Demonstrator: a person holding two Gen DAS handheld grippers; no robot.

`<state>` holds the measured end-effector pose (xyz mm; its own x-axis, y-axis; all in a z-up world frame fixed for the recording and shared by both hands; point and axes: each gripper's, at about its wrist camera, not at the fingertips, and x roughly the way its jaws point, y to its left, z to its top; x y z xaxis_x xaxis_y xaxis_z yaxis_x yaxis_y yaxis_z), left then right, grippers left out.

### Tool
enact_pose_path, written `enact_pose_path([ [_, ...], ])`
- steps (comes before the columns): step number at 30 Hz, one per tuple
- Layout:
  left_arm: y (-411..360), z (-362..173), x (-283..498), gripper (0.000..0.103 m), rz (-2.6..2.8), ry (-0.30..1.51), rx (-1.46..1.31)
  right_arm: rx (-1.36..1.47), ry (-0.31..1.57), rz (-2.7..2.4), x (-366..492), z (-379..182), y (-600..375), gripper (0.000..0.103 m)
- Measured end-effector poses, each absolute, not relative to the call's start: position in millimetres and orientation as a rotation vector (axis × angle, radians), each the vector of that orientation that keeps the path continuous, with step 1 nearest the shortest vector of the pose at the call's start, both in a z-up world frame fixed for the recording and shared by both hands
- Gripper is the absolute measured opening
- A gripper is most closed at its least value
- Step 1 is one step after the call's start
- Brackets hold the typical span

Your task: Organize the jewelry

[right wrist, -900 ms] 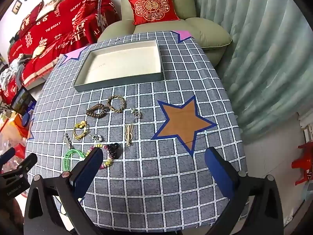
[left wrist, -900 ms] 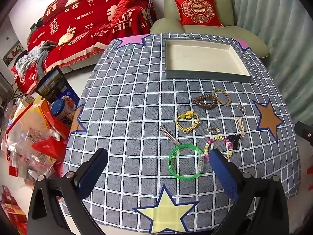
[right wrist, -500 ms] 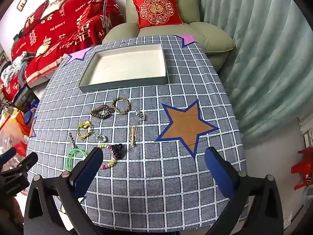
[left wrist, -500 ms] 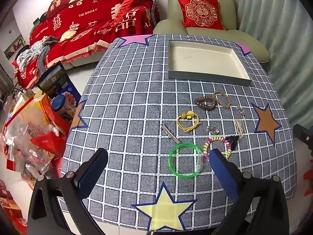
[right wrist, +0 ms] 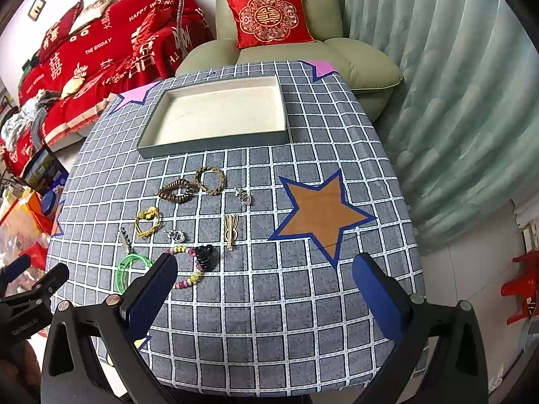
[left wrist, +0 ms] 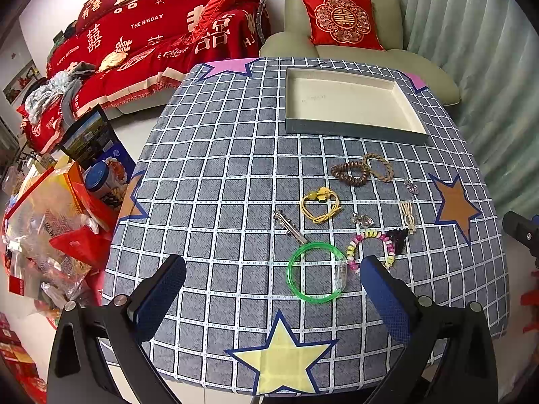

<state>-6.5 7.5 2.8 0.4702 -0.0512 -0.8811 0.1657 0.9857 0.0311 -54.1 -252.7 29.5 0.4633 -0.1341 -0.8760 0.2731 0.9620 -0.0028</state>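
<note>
Several jewelry pieces lie on the checked tablecloth: a green bangle (left wrist: 316, 272) (right wrist: 129, 269), a pastel bead bracelet (left wrist: 370, 247) (right wrist: 190, 269), a black claw clip (right wrist: 206, 254), a yellow cord bracelet (left wrist: 320, 203) (right wrist: 148, 224), a brown bead bracelet (left wrist: 348, 172) (right wrist: 177, 190), a braided bracelet (left wrist: 379, 166) (right wrist: 210, 179), a wooden clip (right wrist: 230, 229) and silver charms (right wrist: 244, 197). An empty grey tray (left wrist: 353, 131) (right wrist: 215, 143) sits at the far side. My left gripper (left wrist: 273, 286) hangs open above the near edge by the bangle. My right gripper (right wrist: 264, 286) is open over bare cloth, right of the jewelry.
A green armchair (right wrist: 279, 50) with a red cushion stands behind the table, a red-covered sofa (left wrist: 141, 33) to the left. Boxes and bags (left wrist: 50, 208) crowd the floor at the left. Curtains (right wrist: 454, 101) hang at the right. A red stool (right wrist: 522, 282) stands on the floor.
Both grippers have drawn back and risen slightly, so the table looks a little smaller. The jaws stayed wide and no jewelry moved.
</note>
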Motion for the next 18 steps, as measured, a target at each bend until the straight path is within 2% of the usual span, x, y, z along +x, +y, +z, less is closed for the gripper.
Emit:
enact_pose_path([
  [18,7.5,2.0,-6.7,0.103,-0.139,1.075,0.118,0.145,1.059,-0.254,-54.0,30.7,-251.9,0.103],
])
